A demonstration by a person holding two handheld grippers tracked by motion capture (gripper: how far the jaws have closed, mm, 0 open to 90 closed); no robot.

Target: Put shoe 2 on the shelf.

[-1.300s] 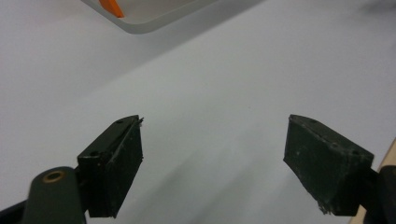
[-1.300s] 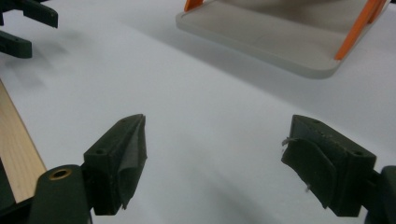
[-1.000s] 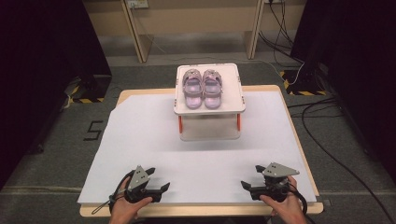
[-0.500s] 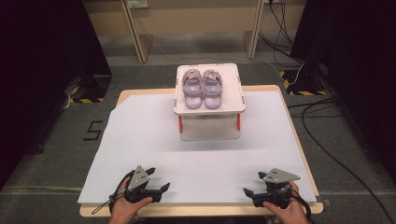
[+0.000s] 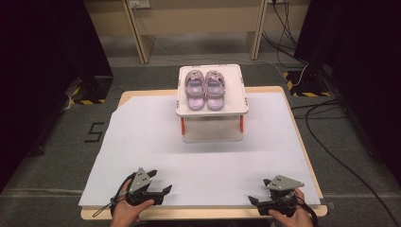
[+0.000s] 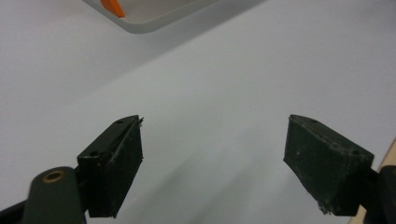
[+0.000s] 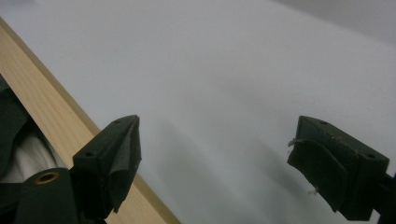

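I saw the pair of small lilac children's sandals point(image 5: 205, 90) sitting side by side on the white square raised tray point(image 5: 188, 109), toes toward the far edge, near the middle of the back half of the desk point(image 5: 135, 96). The tray stood on short orange legs point(image 5: 182, 126) above a pale base; I could not make out what joined them. In the left gripper view, just a corner of that stand and one orange leg point(image 6: 116, 8) were cut off at the top edge.

My left gripper point(image 5: 152, 190) rested at the near left edge of the desk, its fingers point(image 6: 116, 163) spread wide with nothing between them but white sheet. My right gripper point(image 5: 265, 201) sat at the near right edge, well apart from the sandals, and its fingers point(image 7: 112, 161) were likewise spread wide and empty. The right pad carried some frayed wisps. A strip of the desk's light wooden rim point(image 7: 42, 112) ran diagonally past them, and something dark and white showed at the lower left corner, too cut off to name.

The large white paper sheet point(image 5: 208, 161) covered most of the wooden desk. Beyond lay grey carpeted floor point(image 5: 156, 52), black cables point(image 5: 326, 123) on the right, yellow-and-black hazard tape point(image 5: 302, 90), and a figure 5 marked on the floor point(image 5: 94, 132) at the left. The room's sides were dark.
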